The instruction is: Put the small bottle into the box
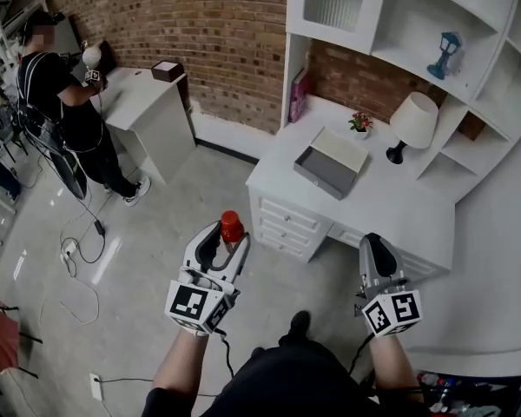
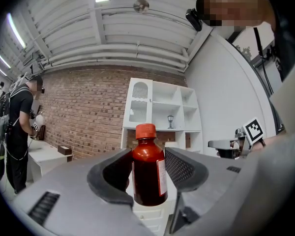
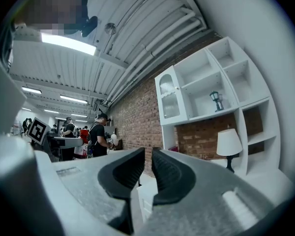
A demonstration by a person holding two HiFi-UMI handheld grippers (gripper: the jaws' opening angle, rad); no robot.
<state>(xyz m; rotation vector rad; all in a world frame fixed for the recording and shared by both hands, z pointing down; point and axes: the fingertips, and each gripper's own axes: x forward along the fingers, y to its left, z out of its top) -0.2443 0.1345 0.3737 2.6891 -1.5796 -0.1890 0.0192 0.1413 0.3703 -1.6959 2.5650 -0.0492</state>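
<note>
The head camera is looking steeply down from above onto the floor and white desk [image 1: 391, 200], while close cameras on the left gripper [image 2: 147, 163] and right gripper [image 3: 148, 161] are looking along their jaws, slightly upward, sharing the brick wall [image 2: 83, 117] and white shelves [image 3: 206, 82].

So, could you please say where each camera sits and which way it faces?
Head view: from the head, down onto white desk, open grey box; left gripper, right gripper, forearms show.
Left gripper view: along its jaws, clamping small orange-capped red bottle, towards white shelves.
Right gripper view: along shut, empty jaws, towards shelves.
Shared: shelves, brick wall.
</note>
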